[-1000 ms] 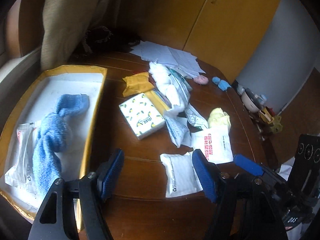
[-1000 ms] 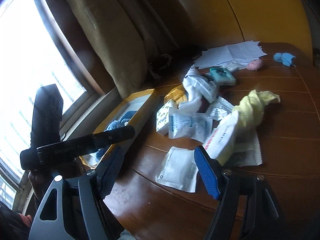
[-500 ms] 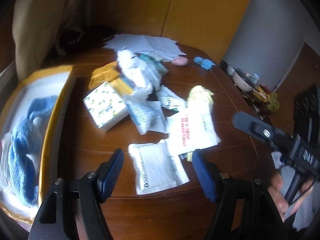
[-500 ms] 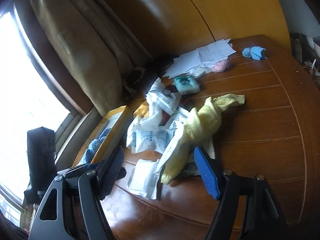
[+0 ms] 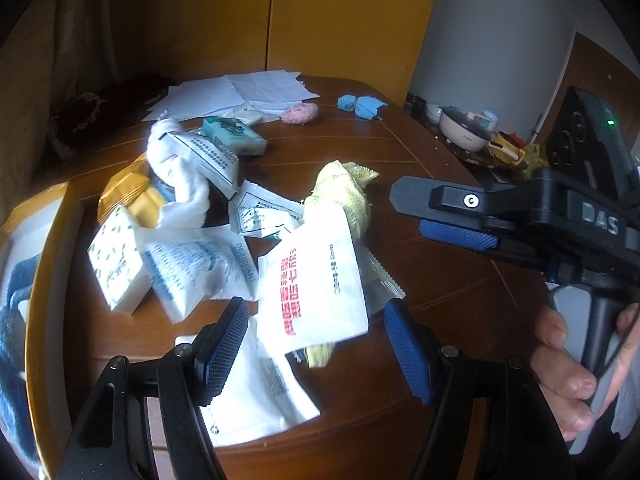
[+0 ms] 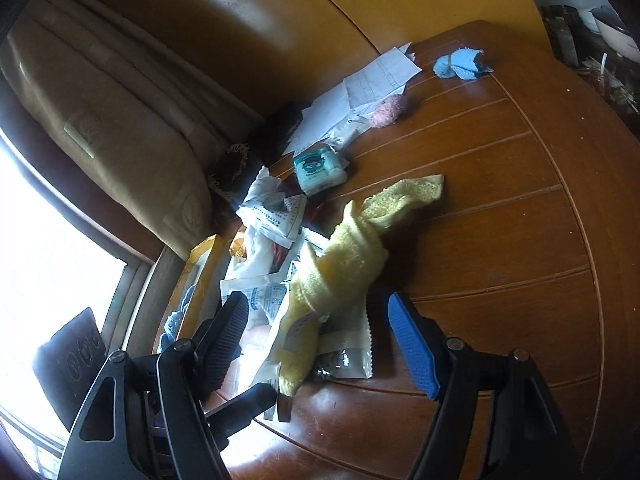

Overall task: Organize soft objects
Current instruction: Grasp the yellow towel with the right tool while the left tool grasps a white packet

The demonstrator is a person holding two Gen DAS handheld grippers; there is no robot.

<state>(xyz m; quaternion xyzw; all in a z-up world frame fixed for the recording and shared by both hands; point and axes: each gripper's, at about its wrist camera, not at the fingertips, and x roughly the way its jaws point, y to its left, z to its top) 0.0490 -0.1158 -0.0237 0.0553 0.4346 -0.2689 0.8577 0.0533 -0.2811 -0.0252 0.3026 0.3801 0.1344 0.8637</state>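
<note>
A heap of soft packets and cloths lies on the brown wooden table. A yellow towel lies under a white packet with red print; the towel also shows in the right wrist view. My left gripper is open, just in front of that packet. My right gripper is open over the near end of the towel; it also shows in the left wrist view. A yellow-rimmed tray at the left holds a blue towel.
A white cloth, a teal tissue pack, a patterned tissue pack, papers, a pink puff and a light-blue cloth lie on the table. A cluttered shelf stands beyond the right edge.
Both grippers have swung right and moved in toward the heap. The tray has slid to the left edge of the left wrist view. Both stay open.
</note>
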